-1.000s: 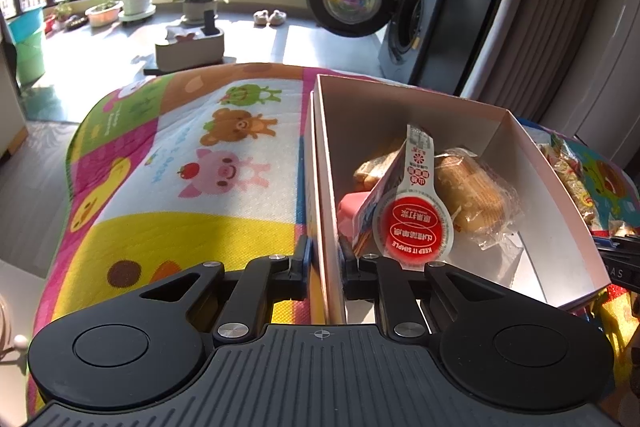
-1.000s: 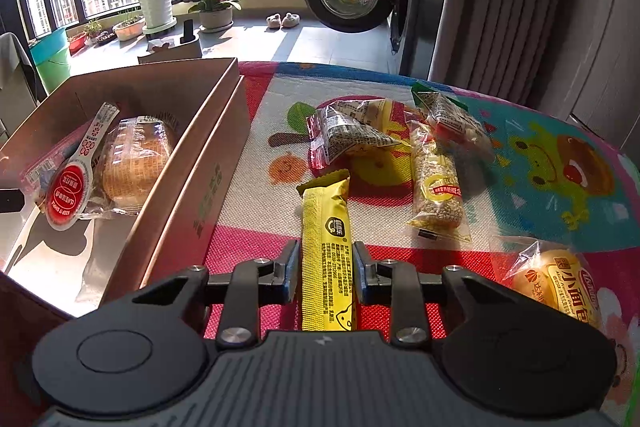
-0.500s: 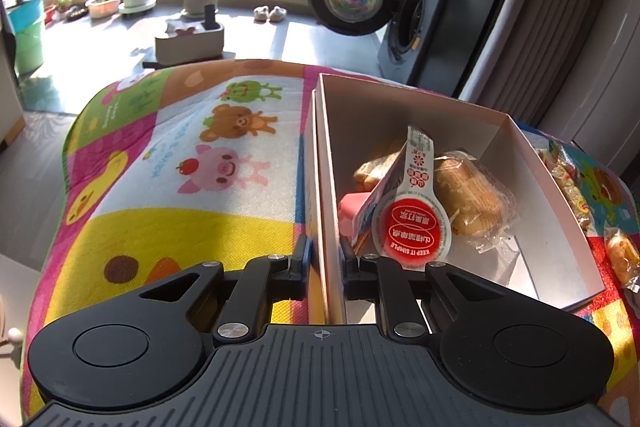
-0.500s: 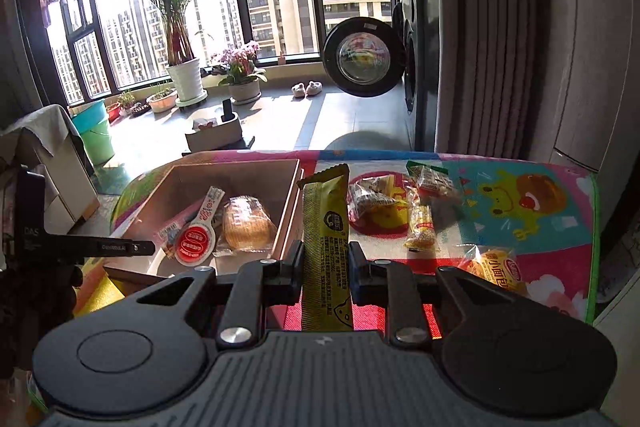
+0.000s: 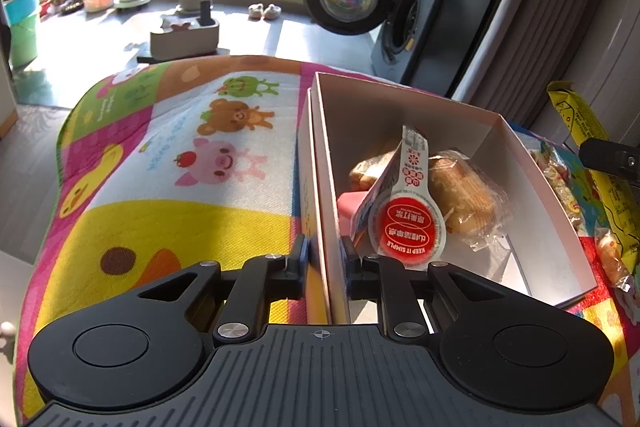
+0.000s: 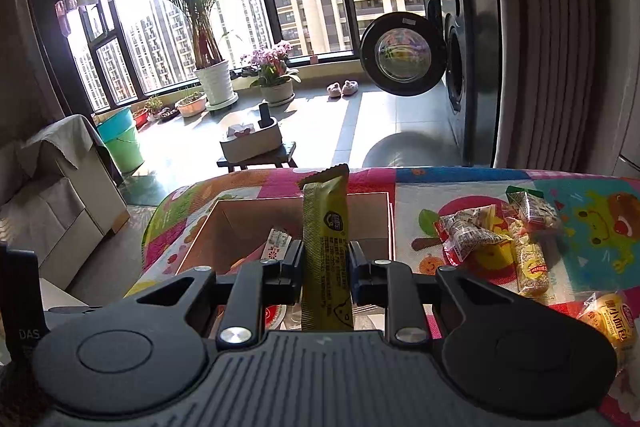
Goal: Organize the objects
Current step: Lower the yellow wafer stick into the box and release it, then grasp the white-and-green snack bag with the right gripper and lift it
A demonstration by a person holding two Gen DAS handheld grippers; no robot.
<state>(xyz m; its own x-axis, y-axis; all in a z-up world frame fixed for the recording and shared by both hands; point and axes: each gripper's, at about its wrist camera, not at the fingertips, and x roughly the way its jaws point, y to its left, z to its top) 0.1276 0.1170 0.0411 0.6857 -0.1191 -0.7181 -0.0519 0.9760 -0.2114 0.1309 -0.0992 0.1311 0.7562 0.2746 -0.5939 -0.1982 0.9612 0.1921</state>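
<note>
Above box (image 6: pixel 372 223) now, lifted yellow bar (image 6: pixel 325 239)

Snacks going into the box

Your yellow snack bar (image 6: pixel 325 259) is standing upright in the air above the open cardboard box (image 5: pixel 532 179), its crimped top end up. Inside the box, a wrapped bun (image 5: pixel 464 191) is lying on the floor, and a red-labelled sauce cup (image 5: pixel 408 223) is leaning against it. Three more wrapped snacks (image 6: pixel 500 239) are lying clustered on the cartoon mat (image 5: pixel 180 155) beside the box, with a yellow bread packet (image 6: pixel 612 323) apart.
</note>
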